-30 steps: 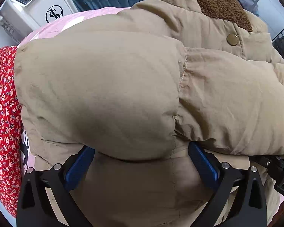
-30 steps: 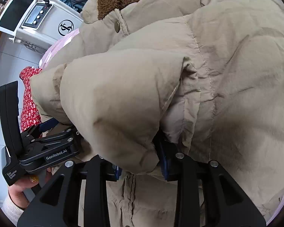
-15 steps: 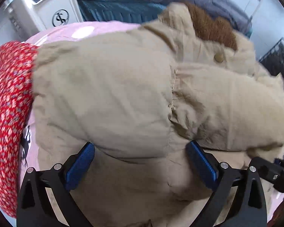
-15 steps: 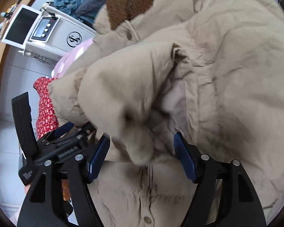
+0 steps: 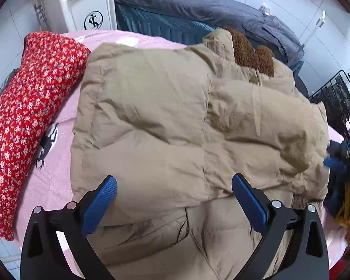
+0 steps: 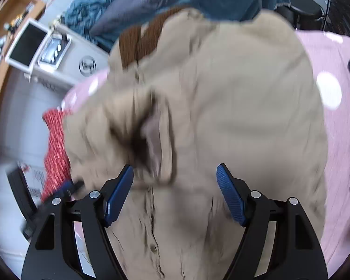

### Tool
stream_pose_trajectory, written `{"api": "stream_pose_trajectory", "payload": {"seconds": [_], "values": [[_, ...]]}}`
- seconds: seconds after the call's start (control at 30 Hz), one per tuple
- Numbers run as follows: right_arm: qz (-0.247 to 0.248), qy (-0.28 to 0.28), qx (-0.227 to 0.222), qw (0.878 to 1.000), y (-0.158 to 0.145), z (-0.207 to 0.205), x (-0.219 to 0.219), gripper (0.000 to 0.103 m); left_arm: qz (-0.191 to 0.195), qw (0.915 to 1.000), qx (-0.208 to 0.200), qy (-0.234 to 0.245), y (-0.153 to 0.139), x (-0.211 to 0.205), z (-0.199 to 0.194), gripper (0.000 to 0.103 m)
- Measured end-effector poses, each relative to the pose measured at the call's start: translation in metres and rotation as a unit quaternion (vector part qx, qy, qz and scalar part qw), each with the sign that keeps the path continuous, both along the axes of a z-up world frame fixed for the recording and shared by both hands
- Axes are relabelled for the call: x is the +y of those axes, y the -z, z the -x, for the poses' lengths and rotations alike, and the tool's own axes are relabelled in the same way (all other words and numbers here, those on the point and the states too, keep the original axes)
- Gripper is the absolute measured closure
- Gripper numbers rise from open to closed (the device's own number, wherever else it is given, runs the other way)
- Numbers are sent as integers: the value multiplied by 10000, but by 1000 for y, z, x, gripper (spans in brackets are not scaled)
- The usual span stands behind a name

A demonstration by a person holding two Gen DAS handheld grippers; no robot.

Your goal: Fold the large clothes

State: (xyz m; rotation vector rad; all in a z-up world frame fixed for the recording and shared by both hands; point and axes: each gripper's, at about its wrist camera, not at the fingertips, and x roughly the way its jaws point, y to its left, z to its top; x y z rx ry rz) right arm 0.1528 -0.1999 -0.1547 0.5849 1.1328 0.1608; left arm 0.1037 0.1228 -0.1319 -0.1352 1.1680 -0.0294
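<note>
Your right hand-held gripper (image 6: 175,177) has just been opening and now hangs agape, empty, above the tan padded jacket (image 6: 233,116); your left hand-held gripper (image 5: 173,186) gapes likewise. The jacket lies folded on the pink sheet (image 5: 58,154), beside a red floral cloth (image 5: 32,107).
</note>
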Motion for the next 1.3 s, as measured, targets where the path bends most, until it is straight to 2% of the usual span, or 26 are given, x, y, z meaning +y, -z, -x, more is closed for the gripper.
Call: {"api": "stream_pose_trajectory", "payload": {"seconds": [0.1, 0.23, 0.4, 0.5, 0.57, 0.67, 0.77, 0.9, 0.93, 1.0, 1.1, 1.13, 1.17, 1.23, 1.3], "values": [[-110, 102, -73, 9999, -13, -34, -9, 29, 62, 9999, -120, -65, -10, 7, -14, 7], [-454, 245, 10, 9987, -20, -85, -24, 29, 154, 9996, -246, -40, -24, 2, -62, 7], [-587, 422, 183, 9972, -17, -139, -33, 29, 353, 9987, -47, 367, -27, -21, -161, 7], [-1022, 667, 432, 9916, -5, -168, -48, 29, 722, 9968, 83, 322, -28, -32, -218, 7], [-1393, 903, 563, 9845, 4, -187, -61, 29, 794, 9964, 185, 236, -26, -42, -260, 7], [-1549, 1171, 707, 9784, 13, -214, -74, 29, 778, 9960, 406, 191, -14, -58, -314, 7], [-1623, 1282, 821, 9749, 23, -246, -79, 29, 605, 9952, 747, 200, 5, -76, -354, 7], [-1712, 1434, 980, 9698, 41, -281, -77, 29, 582, 9916, 1148, 89, 39, -90, -387, 7], [-1753, 1503, 1034, 9675, 49, -290, -75, 29, 597, 9887, 1374, 105, 52, -95, -395, 7], [-1829, 1621, 1058, 9639, 59, -300, -74, 29, 635, 9853, 1582, 108, 69, -100, -401, 9], [-1826, 1741, 1098, 9614, 71, -313, -71, 29, 458, 9872, 1514, 193, 80, -109, -400, 26], [-1791, 1721, 1092, 9625, 73, -316, -70, 35, 396, 9879, 1481, 241, 80, -111, -400, 36], [-1687, 1636, 1052, 9663, 72, -320, -68, 43, 301, 9888, 1427, 330, 80, -114, -398, 47], [-1416, 1262, 1000, 9767, 66, -328, -62, 72, 223, 9895, 1336, 498, 76, -117, -395, 60], [-866, 836, 755, 9898, 50, -330, -53, 81, 319, 9910, 1132, 643, 66, -112, -389, 69]]}}
